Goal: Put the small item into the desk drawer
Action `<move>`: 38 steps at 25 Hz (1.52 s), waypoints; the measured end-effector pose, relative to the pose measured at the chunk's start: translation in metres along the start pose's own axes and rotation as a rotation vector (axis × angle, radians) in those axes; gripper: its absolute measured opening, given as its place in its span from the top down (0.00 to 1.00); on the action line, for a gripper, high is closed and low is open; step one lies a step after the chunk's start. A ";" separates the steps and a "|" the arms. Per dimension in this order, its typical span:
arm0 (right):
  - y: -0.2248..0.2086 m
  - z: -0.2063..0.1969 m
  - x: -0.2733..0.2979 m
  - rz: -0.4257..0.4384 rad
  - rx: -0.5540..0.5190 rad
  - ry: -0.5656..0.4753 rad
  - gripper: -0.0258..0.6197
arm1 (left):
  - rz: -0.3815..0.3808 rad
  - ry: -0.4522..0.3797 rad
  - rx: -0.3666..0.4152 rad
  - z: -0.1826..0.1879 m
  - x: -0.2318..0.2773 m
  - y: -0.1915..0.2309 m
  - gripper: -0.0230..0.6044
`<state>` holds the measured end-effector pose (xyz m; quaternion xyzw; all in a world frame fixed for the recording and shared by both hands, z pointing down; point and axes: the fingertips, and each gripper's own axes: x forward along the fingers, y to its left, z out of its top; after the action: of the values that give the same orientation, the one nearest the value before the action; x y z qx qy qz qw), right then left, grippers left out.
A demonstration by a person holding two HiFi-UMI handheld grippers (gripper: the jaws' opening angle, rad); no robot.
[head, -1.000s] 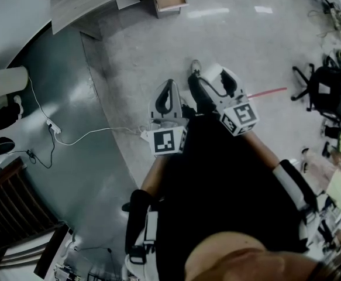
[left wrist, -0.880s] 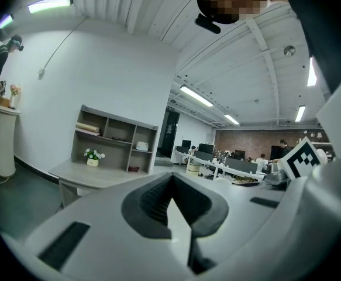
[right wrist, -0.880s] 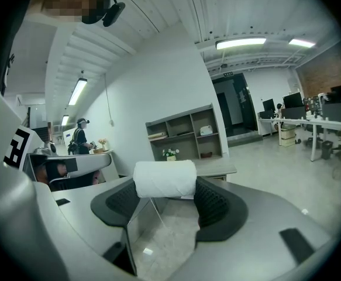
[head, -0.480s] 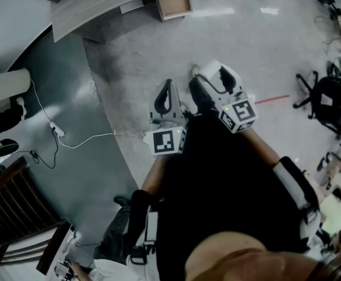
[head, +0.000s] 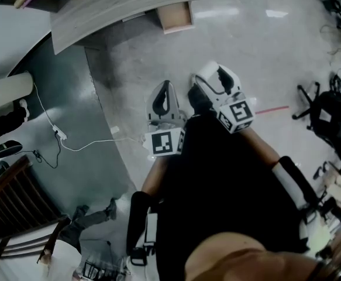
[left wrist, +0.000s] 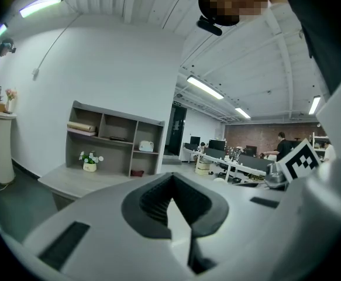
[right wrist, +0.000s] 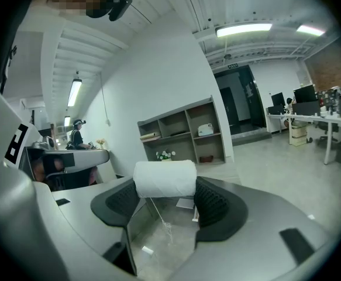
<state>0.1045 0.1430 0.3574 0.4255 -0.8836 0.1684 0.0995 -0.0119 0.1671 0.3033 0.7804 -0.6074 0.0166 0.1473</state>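
My right gripper point(right wrist: 165, 186) is shut on a small white roll point(right wrist: 164, 178), which lies crosswise between its dark pads; a thin thread hangs from it. In the head view that roll point(head: 207, 73) shows at the right gripper's point(head: 213, 78) tip, held close to the body over the floor. Beside it, the left gripper point(head: 165, 88) is shut and empty; its pads meet in the left gripper view point(left wrist: 171, 186). Far ahead, the grey desk point(head: 117, 3) has an open drawer point(head: 176, 16) with a brown inside, sticking out over the floor.
A shelf unit point(left wrist: 114, 145) with a small flower pot point(left wrist: 89, 161) stands on the desk. A white cable and power strip point(head: 62, 136) lie on the floor at left. A person's legs point(head: 85, 220) are at lower left, an office chair point(head: 328, 107) at right.
The desk and its open drawer have slid lower in the head view, so they are nearer. A person has walked in at the lower left. Both grippers keep their pose.
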 end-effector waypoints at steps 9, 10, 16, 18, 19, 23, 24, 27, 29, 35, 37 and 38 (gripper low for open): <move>-0.058 0.009 0.053 0.030 -0.027 0.048 0.52 | 0.045 0.012 -0.009 0.010 0.074 0.005 0.97; -0.063 0.010 0.057 0.034 -0.031 0.049 0.52 | 0.054 0.012 -0.013 0.011 0.078 0.005 0.97; -0.088 0.008 0.076 0.033 -0.035 0.065 0.52 | 0.084 0.023 -0.028 0.007 0.099 0.003 0.97; -0.092 0.006 0.085 0.020 -0.029 0.077 0.52 | 0.090 0.028 -0.033 0.007 0.104 0.008 0.97; -0.095 0.004 0.089 0.007 -0.019 0.082 0.52 | 0.091 0.029 -0.035 0.007 0.106 0.010 0.97; -0.099 -0.001 0.110 -0.004 -0.023 0.090 0.52 | 0.080 0.026 -0.034 0.008 0.121 0.024 0.97; -0.099 -0.003 0.115 -0.004 -0.030 0.093 0.52 | 0.074 0.029 -0.033 0.007 0.126 0.028 0.97; -0.103 -0.008 0.130 -0.021 -0.031 0.109 0.52 | 0.047 0.039 -0.027 0.005 0.140 0.035 0.97; -0.105 -0.008 0.138 -0.045 0.006 0.126 0.52 | 0.031 0.044 -0.024 0.005 0.148 0.039 0.97; -0.114 -0.015 0.164 -0.094 0.020 0.146 0.52 | -0.002 0.067 -0.036 0.001 0.174 0.061 0.97; -0.111 -0.008 0.176 -0.094 0.038 0.137 0.52 | -0.011 0.072 -0.041 0.000 0.182 0.068 0.97; -0.111 -0.008 0.180 -0.093 0.035 0.138 0.52 | -0.015 0.073 -0.042 0.001 0.187 0.071 0.97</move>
<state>0.0805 -0.0484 0.4458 0.4553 -0.8507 0.2080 0.1606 -0.0308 -0.0246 0.3555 0.7806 -0.5960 0.0314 0.1856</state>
